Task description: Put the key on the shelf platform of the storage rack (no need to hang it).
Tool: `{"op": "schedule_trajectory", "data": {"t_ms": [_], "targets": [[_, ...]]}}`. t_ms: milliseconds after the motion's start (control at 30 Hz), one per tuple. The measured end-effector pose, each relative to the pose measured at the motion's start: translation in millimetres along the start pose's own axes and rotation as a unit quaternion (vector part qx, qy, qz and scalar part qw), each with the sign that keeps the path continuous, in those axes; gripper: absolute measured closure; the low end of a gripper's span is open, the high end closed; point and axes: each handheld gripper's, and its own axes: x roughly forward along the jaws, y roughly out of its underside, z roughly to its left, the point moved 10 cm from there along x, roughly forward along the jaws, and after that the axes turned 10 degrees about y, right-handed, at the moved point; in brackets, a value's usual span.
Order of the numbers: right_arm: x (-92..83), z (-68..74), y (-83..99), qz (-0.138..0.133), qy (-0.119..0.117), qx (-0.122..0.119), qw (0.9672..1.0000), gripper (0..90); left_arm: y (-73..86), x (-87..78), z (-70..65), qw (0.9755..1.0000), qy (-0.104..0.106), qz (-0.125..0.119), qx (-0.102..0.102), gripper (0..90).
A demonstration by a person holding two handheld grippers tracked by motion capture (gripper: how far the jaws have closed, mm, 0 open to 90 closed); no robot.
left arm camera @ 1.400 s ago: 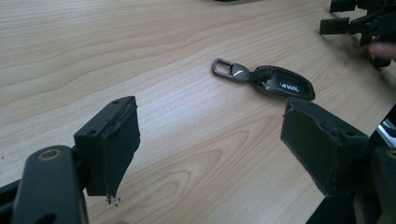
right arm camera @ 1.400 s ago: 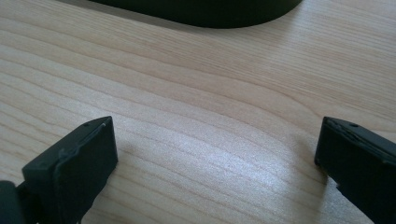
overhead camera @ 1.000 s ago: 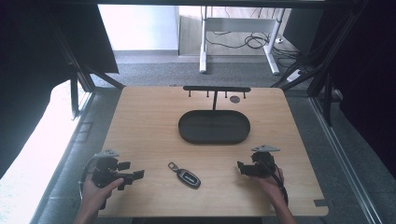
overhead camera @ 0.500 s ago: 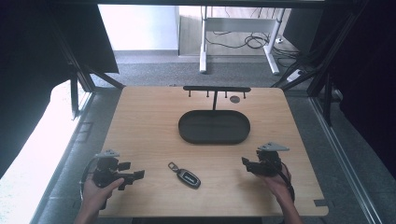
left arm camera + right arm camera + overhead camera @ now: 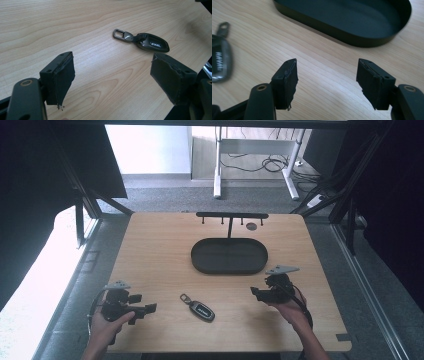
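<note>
A dark key fob with a metal clip lies flat on the wooden table, near the front edge at the middle. My left gripper is open, low at the front left and pointing right at the fob. In the left gripper view the fob lies beyond the open gripper, untouched. My right gripper is open at the front right, just in front of the black oval tray. The right gripper view has the fob at the left edge and nothing in the open gripper.
The tray's wall stands close ahead of the right jaws, and the tray is empty. Behind it a black rack with small hooks stands at the table's far edge, next to a small round disc. Dark frame posts flank the table.
The right gripper has drifted a little forward toward the tray. The left gripper and the key fob have not moved.
</note>
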Motion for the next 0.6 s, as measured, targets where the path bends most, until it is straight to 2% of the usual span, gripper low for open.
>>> {"op": "schedule_trajectory", "data": {"t_ms": [133,267,600], "targets": [[-6.5,8.7,-10.1,0.005,-0.008,-0.014,0.9999,33.0,-0.1,0.0,-0.5,1.0000,0.001,0.000,0.000,19.9],[-13.6,23.8,-22.9,0.016,-0.023,-0.035,0.9990,33.3,0.1,0.2,-0.5,1.0000,0.002,0.001,0.001,19.9],[-10.9,58.3,-39.0,0.038,-0.045,-0.081,0.9949,33.7,0.9,2.0,-0.3,1.0000,0.003,0.003,0.000,19.9]]}}
